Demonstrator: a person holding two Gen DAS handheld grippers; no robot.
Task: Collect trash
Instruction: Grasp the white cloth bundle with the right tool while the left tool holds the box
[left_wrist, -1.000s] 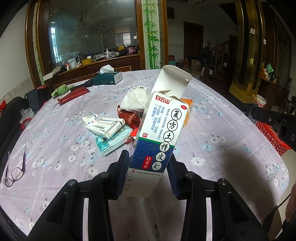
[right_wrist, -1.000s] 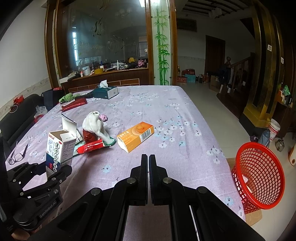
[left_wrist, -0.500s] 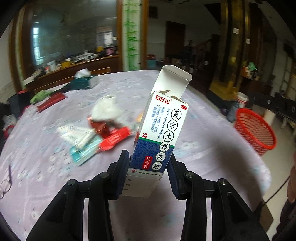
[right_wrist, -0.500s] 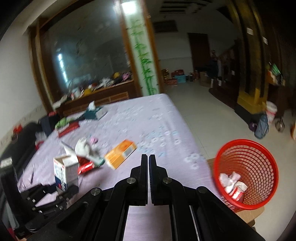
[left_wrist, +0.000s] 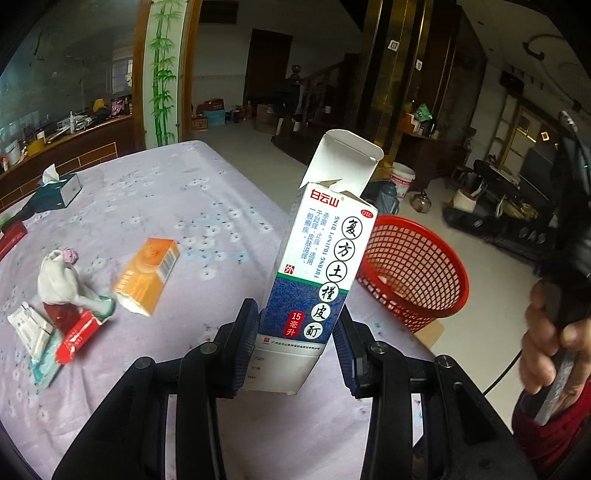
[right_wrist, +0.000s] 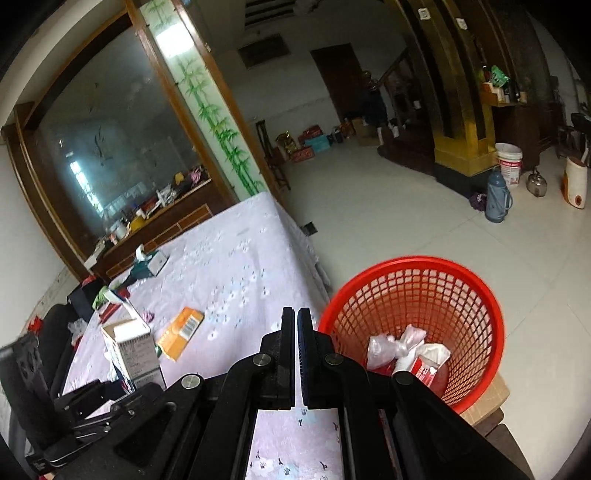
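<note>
Between the left gripper's (left_wrist: 295, 347) clamped fingers: one tall white-and-blue medicine carton (left_wrist: 319, 266), flap open; red mesh basket (left_wrist: 413, 269) at two o'clock. Right gripper (right_wrist: 296, 354) pressed together.

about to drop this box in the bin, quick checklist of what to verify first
1. Left gripper grip on the medicine box: ok, clamped on both sides near its base.
2. Box flap: not ok, standing open at the top.
3. Red mesh basket has room: ok, only a few wrappers at the bottom.
4. Box over the basket: not ok, it is above the purple tablecloth.
5. Right gripper out of the way: cannot tell, shut and empty near the basket rim.
</note>
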